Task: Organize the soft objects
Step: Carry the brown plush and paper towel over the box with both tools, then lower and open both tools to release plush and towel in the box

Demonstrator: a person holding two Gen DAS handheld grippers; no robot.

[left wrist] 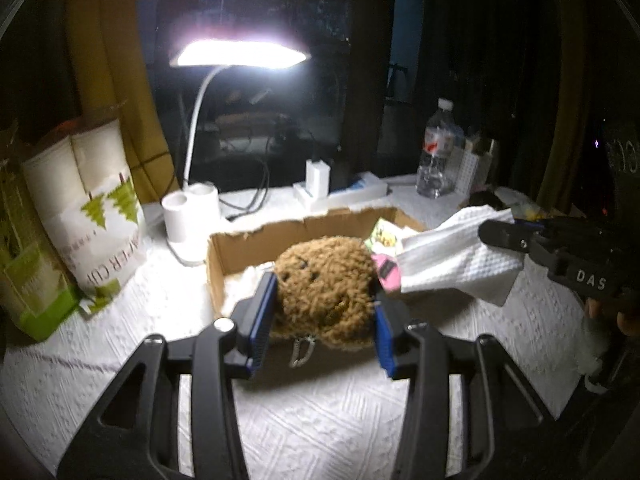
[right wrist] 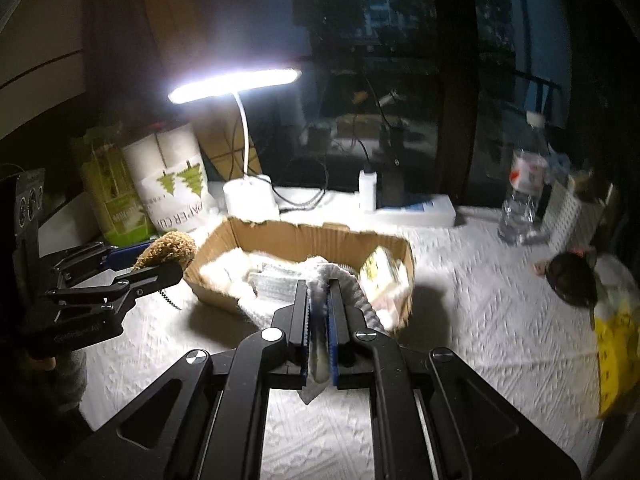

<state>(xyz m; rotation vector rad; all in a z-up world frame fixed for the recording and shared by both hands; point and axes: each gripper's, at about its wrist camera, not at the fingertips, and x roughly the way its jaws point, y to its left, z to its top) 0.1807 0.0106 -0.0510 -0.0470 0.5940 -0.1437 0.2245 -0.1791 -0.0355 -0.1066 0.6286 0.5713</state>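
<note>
Left gripper (left wrist: 320, 316) jaws are clamping the brown plush toy (left wrist: 324, 280); right gripper (right wrist: 319, 312) jaws are pinching the paper towel (right wrist: 340, 280), box (right wrist: 304, 236) at 12 o'clock.

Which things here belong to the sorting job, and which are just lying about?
Job:
- brown plush toy, clamped in the left tool
- white paper towel, pinched in the right tool
- cardboard box with soft items inside

Lying about:
- desk lamp
- water bottle
- paper cup pack
- charger
</note>
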